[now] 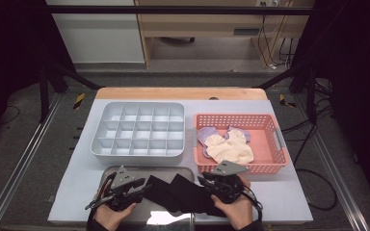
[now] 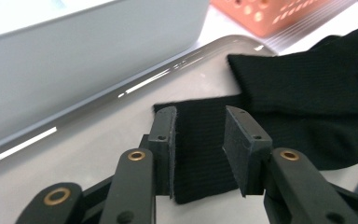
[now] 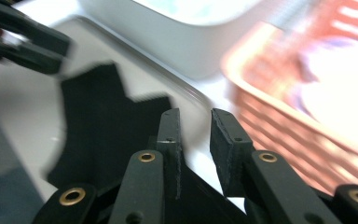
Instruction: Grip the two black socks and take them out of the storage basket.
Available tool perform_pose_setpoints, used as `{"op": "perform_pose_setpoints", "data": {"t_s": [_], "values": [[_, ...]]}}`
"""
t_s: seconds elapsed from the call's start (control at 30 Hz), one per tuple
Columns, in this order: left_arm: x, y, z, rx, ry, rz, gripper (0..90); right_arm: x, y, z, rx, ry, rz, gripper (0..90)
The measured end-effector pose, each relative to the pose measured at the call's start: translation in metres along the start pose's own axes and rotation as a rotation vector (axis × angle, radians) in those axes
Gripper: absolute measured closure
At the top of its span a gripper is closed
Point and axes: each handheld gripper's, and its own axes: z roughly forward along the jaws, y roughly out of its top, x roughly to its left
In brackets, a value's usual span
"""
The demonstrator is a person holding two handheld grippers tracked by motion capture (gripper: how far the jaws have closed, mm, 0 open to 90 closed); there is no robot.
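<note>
Your left gripper (image 2: 198, 154) has its jaws parted a bit, straddling the cuff end of the black sock (image 2: 279, 112), with the fabric running between the pads but not pinched. Your right gripper (image 3: 195, 149) is also slightly open; black cloth sits under it, and I can't tell if it's touching. The sock lies on the metal tray (image 1: 107, 172) at the near edge of the table, long axis running left to right between both grippers, bent in the middle. The high view adds the grey divided box (image 1: 139, 130) and pink basket (image 1: 270, 126) behind, plus your hands low, palms cupping each gripper, angled inward. The right gripper view is blurred.
</note>
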Motion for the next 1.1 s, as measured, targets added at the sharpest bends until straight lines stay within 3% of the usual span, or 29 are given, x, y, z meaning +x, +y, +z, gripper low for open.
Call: {"op": "perform_pose_setpoints", "data": {"t_s": [0.17, 0.37, 0.6, 0.7, 0.8, 0.93, 1.1], "values": [[-0.012, 0.014, 0.007, 0.011, -0.010, 0.020, 64.7, -0.021, -0.030, -0.016, 0.025, -0.066, 0.039, 74.4], [-0.032, 0.031, 0.031, 0.039, -0.029, 0.056, 64.8, -0.038, -0.059, -0.025, 0.045, -0.079, 0.110, 73.6], [-0.038, 0.022, 0.053, 0.096, -0.004, 0.056, 63.4, -0.044, -0.073, -0.029, 0.064, -0.081, 0.163, 70.8], [-0.038, 0.016, 0.058, 0.113, -0.012, 0.040, 65.9, -0.043, -0.076, -0.022, 0.103, -0.069, 0.159, 74.2], [-0.038, 0.016, 0.059, 0.114, -0.036, 0.024, 75.2, -0.041, -0.076, -0.018, 0.136, -0.065, 0.172, 85.0], [-0.038, 0.017, 0.057, 0.114, -0.029, 0.024, 84.8, -0.040, -0.071, -0.025, 0.116, -0.068, 0.158, 88.4], [-0.037, 0.022, 0.040, 0.051, -0.071, 0.011, 87.5, -0.038, -0.052, -0.037, 0.031, -0.095, 0.129, 88.5]]}}
